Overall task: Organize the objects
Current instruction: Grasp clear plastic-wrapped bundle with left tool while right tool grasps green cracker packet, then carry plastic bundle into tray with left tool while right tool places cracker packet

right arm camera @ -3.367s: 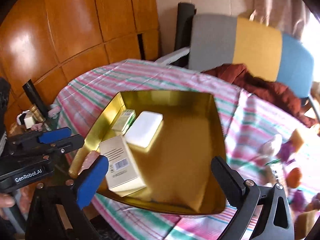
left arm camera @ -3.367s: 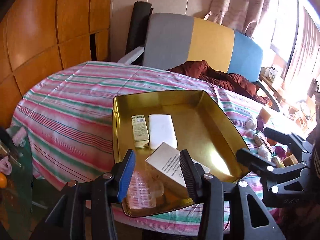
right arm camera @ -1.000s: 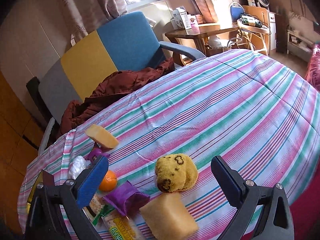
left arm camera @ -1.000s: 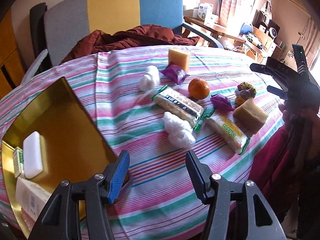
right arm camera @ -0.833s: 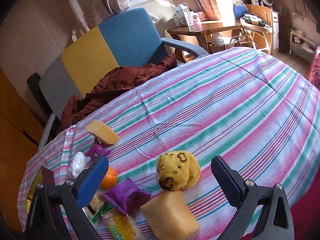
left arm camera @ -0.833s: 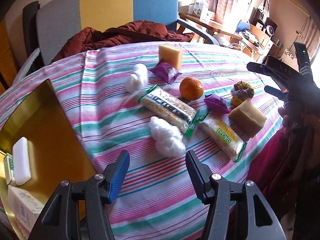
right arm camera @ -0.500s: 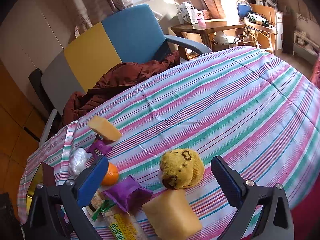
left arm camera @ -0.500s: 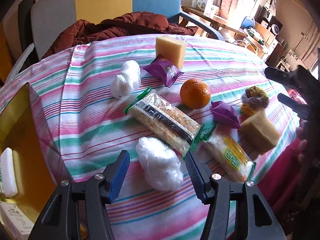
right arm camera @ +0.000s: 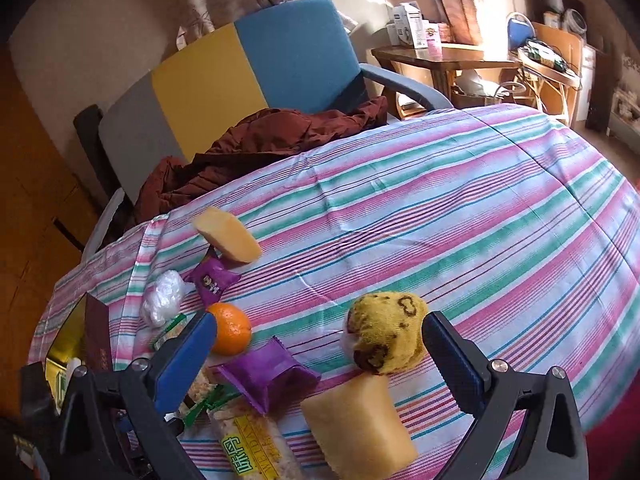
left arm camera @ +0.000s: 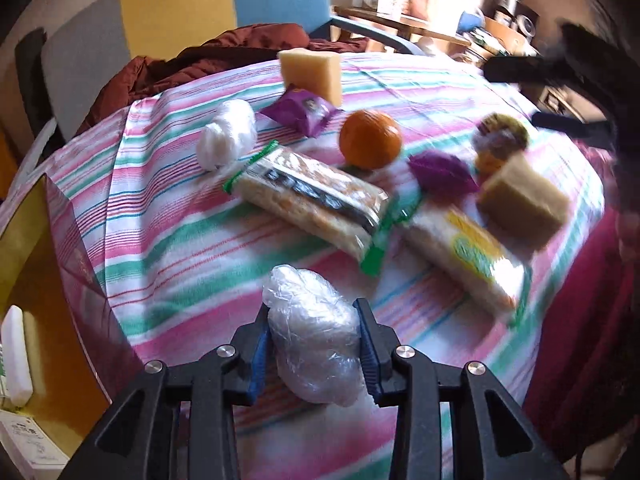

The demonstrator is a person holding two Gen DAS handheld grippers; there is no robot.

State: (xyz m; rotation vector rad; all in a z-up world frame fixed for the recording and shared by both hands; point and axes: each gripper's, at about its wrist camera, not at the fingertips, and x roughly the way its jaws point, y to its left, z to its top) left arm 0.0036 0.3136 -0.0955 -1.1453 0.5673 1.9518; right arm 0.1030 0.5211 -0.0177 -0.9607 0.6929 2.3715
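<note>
Left tongs (left arm camera: 316, 344) had just been closing; the plastic-wrapped bundle (left arm camera: 316, 340), resting on the striped worktop (left arm camera: 172, 216), was clamped between them, presumably for transfer to the gold tray (left arm camera: 36, 264). Right tongs (right arm camera: 316, 344) were held open, empty.

Both cameras ride on the handheld tools and look steeply down along their fingers at the striped tabletop (left arm camera: 168, 216), close up. Each view takes in the orange (left arm camera: 370, 140) (right arm camera: 232, 328), the purple packets and the multicoloured chair (right arm camera: 256, 68) behind.
</note>
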